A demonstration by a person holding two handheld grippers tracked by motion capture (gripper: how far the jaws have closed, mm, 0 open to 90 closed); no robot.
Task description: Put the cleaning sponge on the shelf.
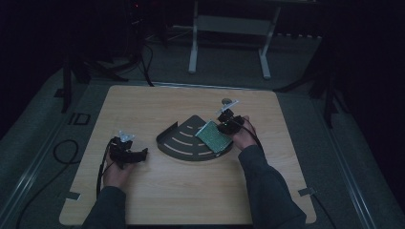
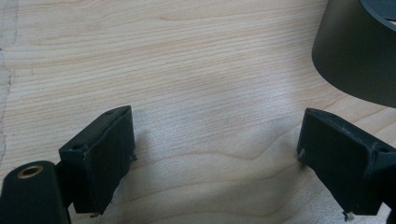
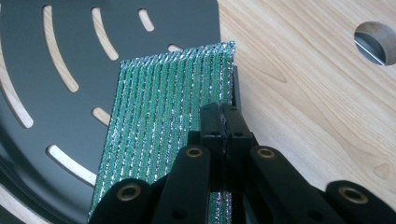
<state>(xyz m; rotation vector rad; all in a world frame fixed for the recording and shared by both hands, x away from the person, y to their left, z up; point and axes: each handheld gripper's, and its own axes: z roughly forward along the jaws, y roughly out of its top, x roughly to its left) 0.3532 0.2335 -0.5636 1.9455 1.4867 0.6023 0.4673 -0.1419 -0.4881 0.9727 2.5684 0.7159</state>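
Over the right edge of the dark fan-shaped slotted metal tray (image 1: 186,143), the right gripper (image 3: 223,122) pinches the green glittery scouring pad (image 3: 163,116) not yet laid down, while the left gripper (image 2: 212,158) rests open, empty, on the wooden table (image 2: 187,56).

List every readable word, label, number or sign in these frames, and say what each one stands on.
"ID": pale marking on the grey floor left of the wooden table; dim, so the reading is unsure.
None on the green scouring pad, which the right gripper clamps.
None on the black slotted tray.
None on the left gripper, whose jaws stand open over bare wood.
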